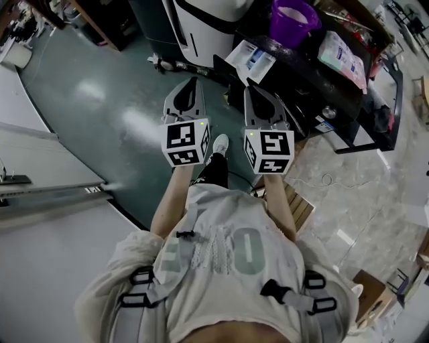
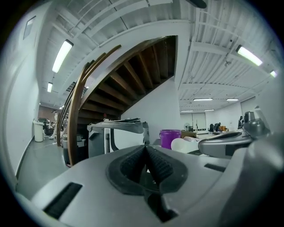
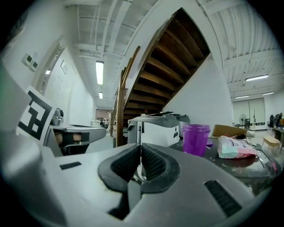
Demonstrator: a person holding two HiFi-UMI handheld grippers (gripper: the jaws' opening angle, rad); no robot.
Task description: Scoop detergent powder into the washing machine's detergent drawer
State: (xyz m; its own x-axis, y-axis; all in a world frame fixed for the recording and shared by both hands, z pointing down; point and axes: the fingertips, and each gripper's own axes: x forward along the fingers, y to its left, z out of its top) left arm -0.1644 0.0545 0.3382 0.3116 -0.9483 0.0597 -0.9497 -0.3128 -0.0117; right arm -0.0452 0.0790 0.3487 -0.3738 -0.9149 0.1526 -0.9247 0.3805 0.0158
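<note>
- Up ahead, a white washing machine point(image 1: 208, 27) stands beside the dark worktop point(image 1: 305, 84).
- On that worktop sit a purple tub point(image 1: 293, 20) and a soap powder bag point(image 1: 343, 57), apart.
- I hold the left tool point(image 1: 194, 83) and right tool point(image 1: 249, 91) side by side, both pressed together, holding nothing.

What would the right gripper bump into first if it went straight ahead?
Probably the white washing machine, straight beyond the right gripper; the purple cup stands to its right. Depth is unclear.

A wooden staircase point(image 3: 164, 66) rises behind the dark table point(image 1: 305, 77).
</note>
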